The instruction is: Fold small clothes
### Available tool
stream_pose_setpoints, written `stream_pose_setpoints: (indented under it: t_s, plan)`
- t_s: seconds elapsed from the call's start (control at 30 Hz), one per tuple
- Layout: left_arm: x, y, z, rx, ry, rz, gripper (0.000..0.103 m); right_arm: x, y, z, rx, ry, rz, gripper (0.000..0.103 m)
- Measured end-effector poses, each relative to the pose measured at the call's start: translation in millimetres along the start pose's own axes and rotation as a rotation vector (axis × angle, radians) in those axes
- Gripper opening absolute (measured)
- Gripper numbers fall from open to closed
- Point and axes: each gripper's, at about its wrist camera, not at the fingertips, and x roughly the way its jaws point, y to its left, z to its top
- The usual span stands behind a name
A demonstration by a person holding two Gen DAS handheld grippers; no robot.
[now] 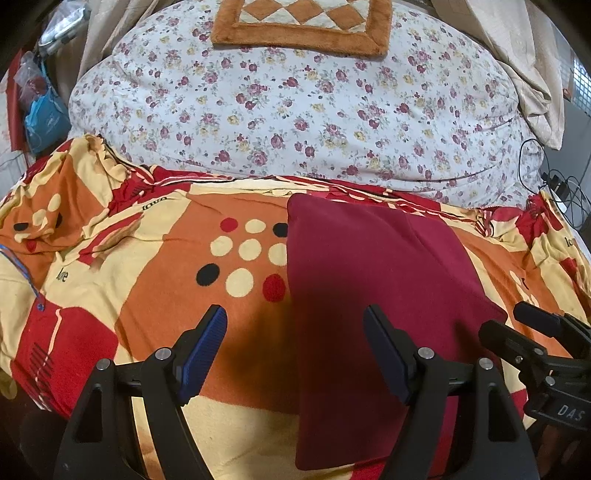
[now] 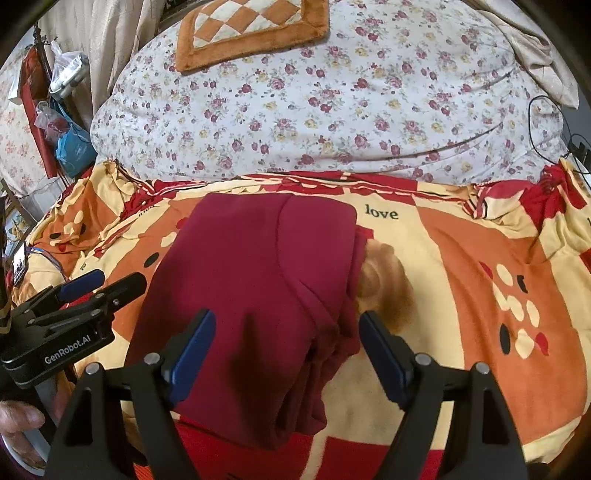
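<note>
Left wrist view: the left tongs [image 1: 295, 354] stand wide open, blue pads apart, nothing gripped. They hang over the bedspread [image 1: 147, 295], patterned in orange, cream and red with dots. The maroon garment [image 1: 369, 295] lies folded flat on the bedspread, its left edge running down between the two fingers; the right pad [image 1: 384, 354] sits over the cloth, the left pad over bare bedspread. Whether the right pad touches the fabric cannot be told from this angle. The right tongs [image 1: 517, 325] enter at the right edge, near the garment's right corner. Behind the bedspread lies a floral quilt [image 1: 295, 110], with an orange-bordered checked mat [image 1: 303, 26] on top. Cables [image 1: 554, 181] trail at the right side.

Right wrist view: the right tongs [image 2: 286, 350] are also spread wide, holding nothing. The maroon garment [image 2: 258, 277] lies between and ahead of the fingers, layered folds visible along its right edge; the near right corner of the stack lies in the gap between the pads. The left tongs [image 2: 110, 280] come in from the left, beside the garment's left edge, jaws apart. A fingertip [image 2: 18, 417] of the person shows at lower left. The word "love" [image 2: 381, 213] is printed on the bedspread [image 2: 480, 258] just beyond the garment.
</note>
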Motion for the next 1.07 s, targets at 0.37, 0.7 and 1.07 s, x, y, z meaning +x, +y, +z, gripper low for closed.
stream_pose_setpoints:
  t_s: [0.37, 0.7, 1.07]
  plan:
    - [1.0, -2.3, -2.0, 0.007, 0.006, -0.001, 0.068, 1.9, 4.5, -0.1, 0.003, 0.012, -0.001, 0.083]
    - [2.8, -4.2, -3.1, 0.007, 0.013, -0.005, 0.068, 7.9, 4.9, -0.6, -0.002, 0.028, 0.003, 0.083]
    - [3.8, 1.2, 0.2, 0.03, -0.014, -0.015, 0.068, 11.1, 4.5, 0.7, -0.006, 0.024, 0.013, 0.084]
